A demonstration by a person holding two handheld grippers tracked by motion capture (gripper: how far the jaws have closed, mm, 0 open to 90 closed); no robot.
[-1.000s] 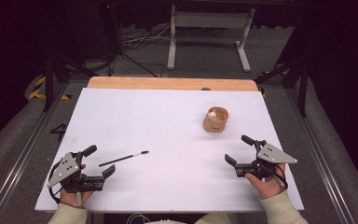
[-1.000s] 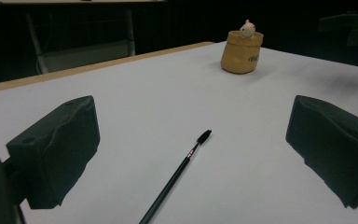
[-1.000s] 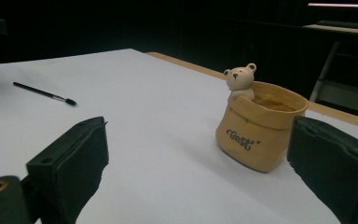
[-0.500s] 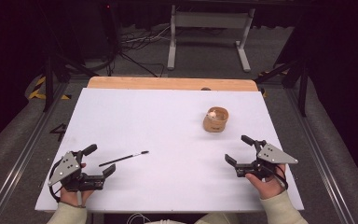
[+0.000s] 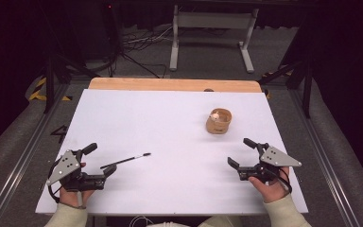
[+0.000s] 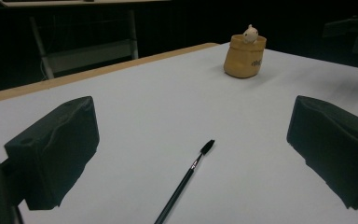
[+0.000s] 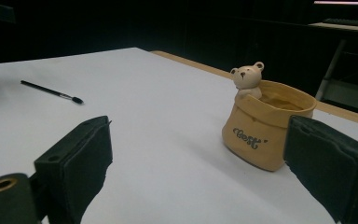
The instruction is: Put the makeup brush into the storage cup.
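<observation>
Brush (image 5: 125,161) near the table's (image 5: 170,127) front-left edge looks light, thin, roll-prone; pinch mid-handle. Left gripper (image 5: 100,162) and right gripper (image 5: 240,152) jaws both spread.

Brush (image 5: 126,161) left, well apart from pot (image 5: 218,121).

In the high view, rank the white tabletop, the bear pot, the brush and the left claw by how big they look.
1. White tabletop, by far the largest.
2. Left claw with its body and plate.
3. Brush and bear pot: unsure. The brush is longer but very thin, while the pot is bulkier and farther from the camera.
</observation>
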